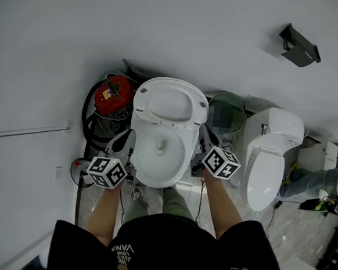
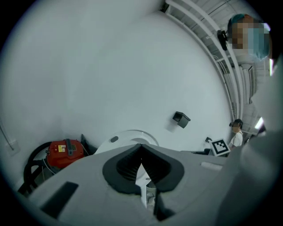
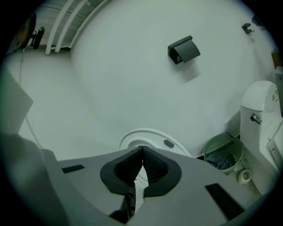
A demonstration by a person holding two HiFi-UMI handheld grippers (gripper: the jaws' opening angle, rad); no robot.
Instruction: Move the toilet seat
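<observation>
A white toilet stands against the wall, its bowl (image 1: 159,151) open. The toilet seat (image 1: 170,102) is raised and leans back towards the wall; its underside with a dark bumper shows in the left gripper view (image 2: 126,137) and the right gripper view (image 3: 148,134). My left gripper (image 1: 126,143) is at the bowl's left rim and my right gripper (image 1: 206,139) at its right rim. Both are shut, tips meeting, left gripper (image 2: 141,145) and right gripper (image 3: 142,148), with nothing held between the pads.
A red machine (image 1: 114,95) with a black hose sits left of the toilet. A green mesh wastebasket (image 1: 226,110) and a second toilet (image 1: 269,157) stand at the right. A dark holder (image 1: 300,47) hangs on the wall. Another person's leg (image 1: 314,182) shows far right.
</observation>
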